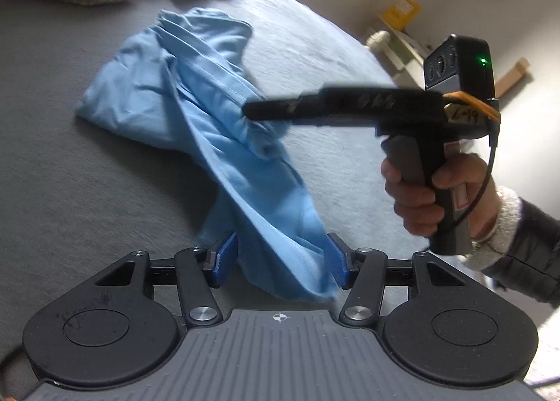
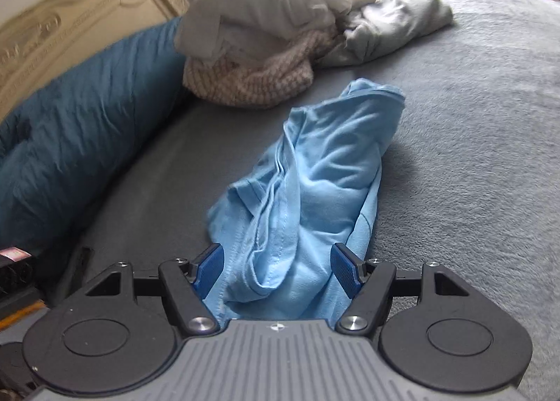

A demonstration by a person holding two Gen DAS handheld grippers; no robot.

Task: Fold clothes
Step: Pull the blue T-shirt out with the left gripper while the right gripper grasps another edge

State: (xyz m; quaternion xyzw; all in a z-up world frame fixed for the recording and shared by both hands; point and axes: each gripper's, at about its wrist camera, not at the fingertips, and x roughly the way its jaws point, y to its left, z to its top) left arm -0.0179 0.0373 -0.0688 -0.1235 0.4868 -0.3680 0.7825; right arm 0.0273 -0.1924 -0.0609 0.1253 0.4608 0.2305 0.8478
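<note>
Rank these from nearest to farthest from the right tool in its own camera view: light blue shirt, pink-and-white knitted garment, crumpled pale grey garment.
1. Light blue shirt, between the right tool's fingers.
2. Pink-and-white knitted garment, behind, leftward.
3. Crumpled pale grey garment, farthest, upper right.

Two hand-held grippers of like build: the left gripper point(image 1: 281, 259) and the right gripper point(image 2: 278, 269) each have a grey ribbed body with a small white crosshair mark, two black round housings, black link arms with silver screws, and blue textured pads point(image 2: 346, 269). The right gripper's side shows a grey pistol grip, a black camera box with a green light, an orange tag and a black cable. The right hand point(image 1: 434, 198) wears a dark sleeve point(image 1: 528, 247) with a white fleecy cuff.
</note>
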